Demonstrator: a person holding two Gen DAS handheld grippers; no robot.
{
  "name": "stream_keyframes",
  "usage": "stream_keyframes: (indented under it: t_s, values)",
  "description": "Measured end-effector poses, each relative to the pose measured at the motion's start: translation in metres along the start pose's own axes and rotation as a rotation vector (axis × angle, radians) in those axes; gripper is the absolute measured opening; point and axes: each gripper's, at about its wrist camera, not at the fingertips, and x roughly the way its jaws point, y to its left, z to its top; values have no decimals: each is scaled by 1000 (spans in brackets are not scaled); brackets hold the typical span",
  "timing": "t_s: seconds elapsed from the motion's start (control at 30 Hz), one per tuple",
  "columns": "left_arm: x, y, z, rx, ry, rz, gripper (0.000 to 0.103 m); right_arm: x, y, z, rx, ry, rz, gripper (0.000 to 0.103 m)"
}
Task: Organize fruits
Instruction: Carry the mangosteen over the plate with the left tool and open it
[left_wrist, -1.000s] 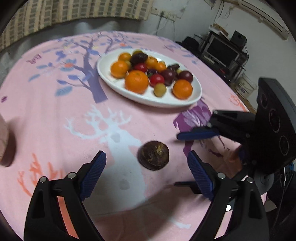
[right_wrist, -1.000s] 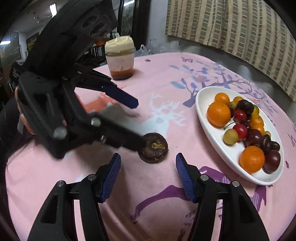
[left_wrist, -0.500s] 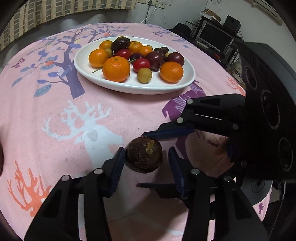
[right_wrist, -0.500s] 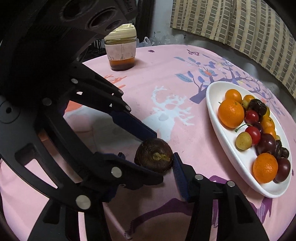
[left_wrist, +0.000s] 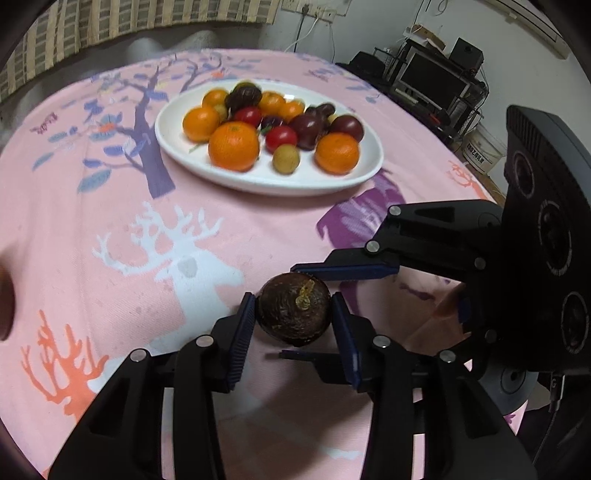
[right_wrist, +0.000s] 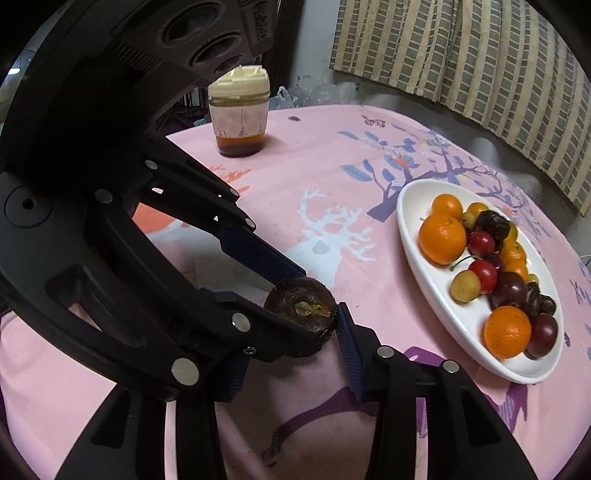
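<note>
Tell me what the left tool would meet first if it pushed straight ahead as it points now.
The left tool already grips the dark brown round fruit. Straight ahead, the right tool's upper blue finger crosses just beyond the fruit, so probably that first; depth is unclear. Farther on lies the white oval plate.

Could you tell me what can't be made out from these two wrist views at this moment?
- Right wrist view: the left hand-held gripper covers the near-left side of the dark round fruit, hiding the right hand-held gripper's left finger.
- Left wrist view: the fruits on the white plate are motion-blurred, so the small dark ones can't be identified.
- Left wrist view: a brown object is cut off by the left edge.
- Neither view shows the fruit's underside.
</note>
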Motion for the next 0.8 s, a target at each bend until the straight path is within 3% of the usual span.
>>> stream_keyframes:
  t_s: [0.23, 0.47, 0.57, 0.63, 0.67, 0.73, 0.8]
  values:
    - [-24, -24, 39, 56, -53, -8, 41, -43, -13, 12, -8, -87, -112, 41]
    - [-4, -46, 129, 147, -77, 1, 41, -64, -88, 30, 39, -126, -242, 40]
    - [18, -38, 159, 131, -74, 1, 41, -53, -128, 33, 92, -124, -256, 40]
    - [34, -28, 175, 97, -73, -5, 48, -42, -149, 33, 133, -126, -257, 42]
    - [40, -24, 180, 73, -84, 15, 52, -36, -159, 33, 164, -123, -261, 45]
    - [41, -16, 184, 9, -121, 138, 80, -32, -166, 30, 212, -111, -269, 83]
    - [25, -13, 175, -40, -180, 228, 87, -41, -160, 22, 238, -129, -303, 90]
